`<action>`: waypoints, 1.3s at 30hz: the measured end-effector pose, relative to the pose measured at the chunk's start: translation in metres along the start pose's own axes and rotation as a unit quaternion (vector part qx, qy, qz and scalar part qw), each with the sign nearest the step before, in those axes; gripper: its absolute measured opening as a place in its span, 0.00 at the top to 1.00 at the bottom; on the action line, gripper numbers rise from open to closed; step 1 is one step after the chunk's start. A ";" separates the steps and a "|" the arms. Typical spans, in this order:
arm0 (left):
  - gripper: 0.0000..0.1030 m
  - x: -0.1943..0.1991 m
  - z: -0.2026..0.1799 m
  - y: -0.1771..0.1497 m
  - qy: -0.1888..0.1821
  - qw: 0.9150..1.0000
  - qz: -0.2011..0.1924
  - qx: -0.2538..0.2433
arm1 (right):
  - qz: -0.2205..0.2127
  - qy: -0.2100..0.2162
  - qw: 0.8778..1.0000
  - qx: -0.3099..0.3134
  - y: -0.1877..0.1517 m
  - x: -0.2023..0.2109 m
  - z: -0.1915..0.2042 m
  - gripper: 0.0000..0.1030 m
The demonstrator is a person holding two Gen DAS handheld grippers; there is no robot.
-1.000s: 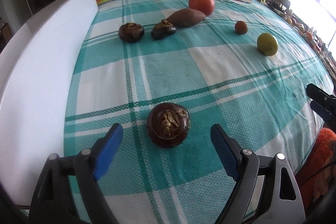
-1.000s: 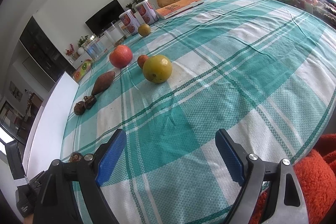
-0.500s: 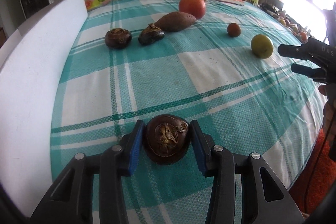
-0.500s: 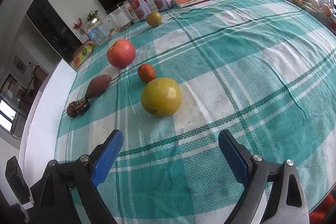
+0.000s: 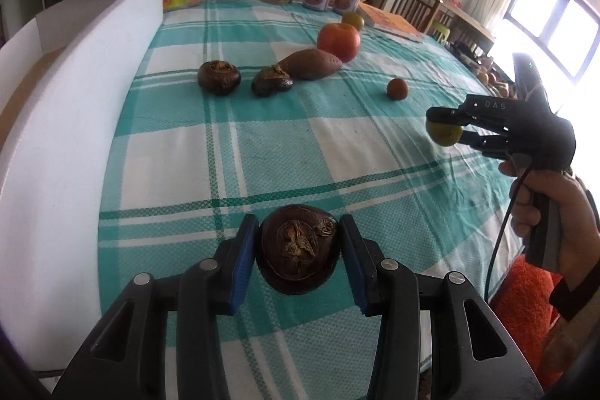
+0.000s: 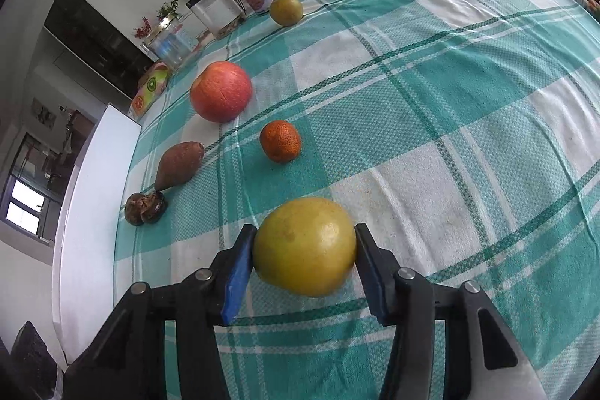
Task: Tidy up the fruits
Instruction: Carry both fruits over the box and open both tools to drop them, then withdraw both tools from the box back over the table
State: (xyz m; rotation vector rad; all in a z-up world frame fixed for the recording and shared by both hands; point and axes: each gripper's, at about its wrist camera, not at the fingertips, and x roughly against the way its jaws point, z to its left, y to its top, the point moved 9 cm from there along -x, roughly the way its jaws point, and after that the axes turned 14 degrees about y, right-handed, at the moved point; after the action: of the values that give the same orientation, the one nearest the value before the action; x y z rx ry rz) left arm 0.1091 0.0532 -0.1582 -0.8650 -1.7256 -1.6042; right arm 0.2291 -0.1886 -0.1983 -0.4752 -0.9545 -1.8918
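Surface (image 6: pixel 487 107) draped in woven teal-and-white checked cloth carries a smooth red-orange round fruit (image 6: pixel 220 91), a tapered brown sweet potato (image 6: pixel 179 164) and a small pebbly orange citrus (image 6: pixel 280 141). The right tool (image 6: pixel 304 267) is closed partway, blue pads pressing both sides of a glossy yellow-green round citrus (image 6: pixel 304 246). The left tool (image 5: pixel 297 254) likewise clamps a dark brown, wrinkled-topped round water chestnut (image 5: pixel 297 248) over the cloth's near edge.
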 end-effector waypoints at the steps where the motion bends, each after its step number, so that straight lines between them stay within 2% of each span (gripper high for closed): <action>1: 0.56 0.012 0.002 0.006 -0.013 1.000 -0.007 0.008 | 0.005 0.019 1.000 0.006 -0.004 0.001 0.016 0.50; 3: 0.56 0.038 0.015 0.024 -0.025 0.999 -0.031 0.027 | 0.019 0.061 0.998 0.025 -0.013 0.000 0.059 0.50; 6: 0.56 0.071 0.055 0.048 0.001 0.996 -0.072 0.056 | 0.053 0.137 0.986 0.076 -0.032 -0.013 0.148 0.50; 9: 0.56 0.088 0.116 0.058 0.066 0.989 -0.097 0.093 | 0.088 0.200 0.966 0.141 -0.060 -0.030 0.240 0.50; 13: 0.56 0.080 0.201 0.044 0.166 0.972 -0.077 0.145 | 0.141 0.248 0.935 0.211 -0.107 -0.059 0.331 0.50; 16: 0.56 0.069 0.242 0.025 0.212 0.961 -0.053 0.171 | 0.169 0.235 0.923 0.253 -0.138 -0.090 0.362 0.50; 19: 0.55 0.060 0.258 0.009 0.237 0.954 -0.032 0.182 | 0.188 0.222 0.920 0.265 -0.153 -0.116 0.371 0.49; 21: 0.49 0.058 0.261 0.005 0.242 0.951 -0.028 0.190 | 0.183 0.216 0.923 0.260 -0.151 -0.123 0.371 0.49; 22: 0.36 0.059 0.261 0.005 0.242 0.951 -0.031 0.192 | 0.175 0.223 0.925 0.252 -0.146 -0.120 0.371 0.48; 23: 0.24 0.062 0.259 0.007 0.242 0.950 -0.038 0.195 | 0.164 0.232 0.927 0.245 -0.138 -0.114 0.370 0.47; 24: 0.21 0.066 0.256 0.010 0.242 0.950 -0.050 0.194 | 0.148 0.237 0.929 0.244 -0.129 -0.105 0.368 0.45; 27: 0.20 0.071 0.236 0.026 0.235 0.955 -0.071 0.166 | 0.093 0.213 0.939 0.255 -0.097 -0.074 0.343 0.39; 30: 0.20 0.072 0.198 0.042 0.191 0.967 -0.089 0.142 | 0.038 0.160 0.957 0.240 -0.069 -0.045 0.283 0.29; 32: 0.18 0.070 0.161 0.048 0.144 0.978 -0.095 0.119 | 0.001 0.091 0.969 0.230 -0.054 -0.031 0.221 0.25; 34: 0.15 0.064 0.116 0.049 0.095 0.988 -0.091 0.084 | -0.025 -0.016 0.975 0.219 -0.046 -0.019 0.146 0.25; 36: 0.15 0.047 0.070 0.046 0.056 0.995 -0.073 0.043 | -0.041 -0.105 0.977 0.181 -0.039 -0.006 0.073 0.25; 39: 0.15 0.007 0.010 0.035 0.021 0.999 -0.045 0.000 | -0.061 -0.189 0.974 0.112 -0.035 0.023 -0.007 0.25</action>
State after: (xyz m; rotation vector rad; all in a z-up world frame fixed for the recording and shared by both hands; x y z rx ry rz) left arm 0.1332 0.0657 -0.1321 -0.7582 -1.7575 -1.6688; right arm 0.1874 -0.1980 -0.2023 -0.6662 -1.4599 -1.8053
